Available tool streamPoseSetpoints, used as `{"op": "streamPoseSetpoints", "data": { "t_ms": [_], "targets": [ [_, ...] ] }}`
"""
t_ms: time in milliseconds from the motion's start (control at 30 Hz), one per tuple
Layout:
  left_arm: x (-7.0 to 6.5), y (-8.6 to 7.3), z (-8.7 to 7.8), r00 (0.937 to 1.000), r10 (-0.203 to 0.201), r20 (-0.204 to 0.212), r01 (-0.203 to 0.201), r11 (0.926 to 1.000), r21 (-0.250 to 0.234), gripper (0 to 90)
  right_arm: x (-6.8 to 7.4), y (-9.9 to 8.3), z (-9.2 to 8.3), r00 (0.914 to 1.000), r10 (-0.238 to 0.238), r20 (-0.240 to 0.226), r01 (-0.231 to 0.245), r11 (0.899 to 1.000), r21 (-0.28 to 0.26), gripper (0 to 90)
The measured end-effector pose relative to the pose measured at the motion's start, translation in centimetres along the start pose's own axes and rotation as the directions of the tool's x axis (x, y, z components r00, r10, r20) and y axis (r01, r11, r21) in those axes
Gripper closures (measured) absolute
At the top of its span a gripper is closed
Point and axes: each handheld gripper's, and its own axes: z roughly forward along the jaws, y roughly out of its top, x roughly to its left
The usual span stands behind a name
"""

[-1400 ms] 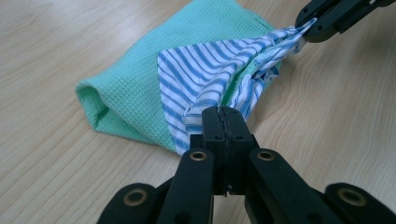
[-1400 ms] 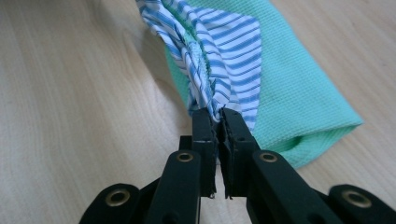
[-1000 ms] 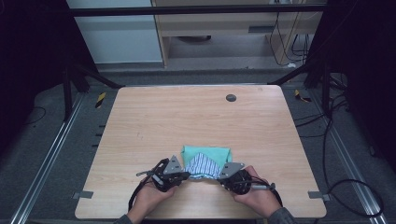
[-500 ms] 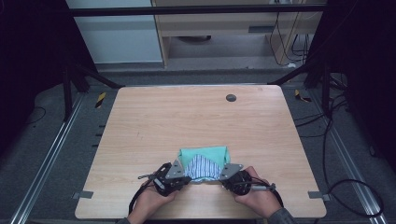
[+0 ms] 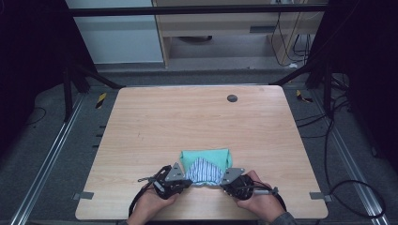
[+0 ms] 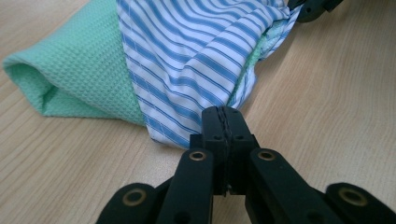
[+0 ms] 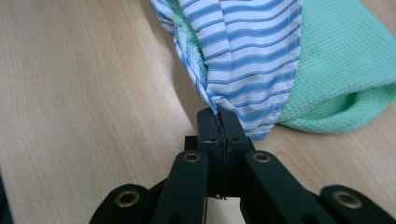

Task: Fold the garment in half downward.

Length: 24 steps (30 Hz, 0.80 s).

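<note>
Both claws, left [image 6: 223, 112] and right [image 7: 219, 114], low, pinching striped cloth [image 5: 202, 169].

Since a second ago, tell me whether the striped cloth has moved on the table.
No. The striped cloth lies at the same spot relative to the table's near edge and the green cloth, pinched between the left gripper and right gripper.

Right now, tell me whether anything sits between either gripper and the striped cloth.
Nothing does. The left gripper and right gripper are each shut directly on an edge of the striped cloth, which lies over the green towel.
</note>
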Motion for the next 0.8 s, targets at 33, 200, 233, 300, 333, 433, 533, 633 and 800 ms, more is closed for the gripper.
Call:
{"op": "streamPoseSetpoints", "data": {
  "t_ms": [33, 200, 233, 300, 333, 433, 533, 633, 800],
  "targets": [
    [0.0, -0.1, -0.2, 1.0, -0.003, -0.001, 0.003, 1.0, -0.005, 88.7, 0.0, 0.0, 0.0, 1.0, 0.0, 0.0, 0.0, 1.0, 0.0, 85.0],
    [-0.2, -0.9, -2.2, 0.9983, -0.054, -0.025, 0.053, 0.9976, -0.046, 69.7, 0.0, -0.5, -1.5, 0.9991, 0.043, -0.003, -0.043, 0.998, -0.037, 64.5],
    [-0.1, -1.0, -2.5, 0.9977, -0.062, -0.028, 0.06, 0.9968, -0.053, 67.4, 0.0, -0.6, -1.7, 0.9988, 0.047, -0.008, -0.048, 0.998, -0.041, 62.5],
    [0.1, -1.1, -2.9, 0.997, -0.073, -0.028, 0.071, 0.9954, -0.065, 59.8, -0.2, -0.8, -2.0, 0.9986, 0.053, -0.004, -0.053, 0.998, -0.044, 58.3],
    [0.5, -1.2, -3.1, 0.9956, -0.087, -0.036, 0.085, 0.9944, -0.063, 55.3, -0.2, -0.9, -2.1, 0.9981, 0.061, -0.002, -0.061, 0.997, -0.042, 57.1],
    [1.0, -1.3, -3.3, 0.9939, -0.094, -0.058, 0.091, 0.9944, -0.054, 44.3, -0.7, -1.2, -2.1, 0.9962, 0.087, 0.007, -0.087, 0.995, -0.046, 51.8],
    [2.0, -1.4, -3.4, 0.9902, -0.113, -0.082, 0.111, 0.9934, -0.03, 37.3, -1.3, -1.5, -2.0, 0.9935, 0.113, 0.013, -0.112, 0.993, -0.046, 45.2],
    [3.0, -1.6, -3.1, 0.9859, -0.133, -0.102, 0.136, 0.9903, 0.027, 28.3, -2.2, -1.8, -2.0, 0.9897, 0.136, 0.043, -0.134, 0.99, -0.044, 29.3],
    [3.7, -1.7, -3.2, 0.9775, -0.161, -0.136, 0.166, 0.9856, 0.03, 20.6, -3.5, -2.2, -2.1, 0.9846, 0.167, 0.051, -0.166, 0.986, -0.033, 15.6]
  ]
}}
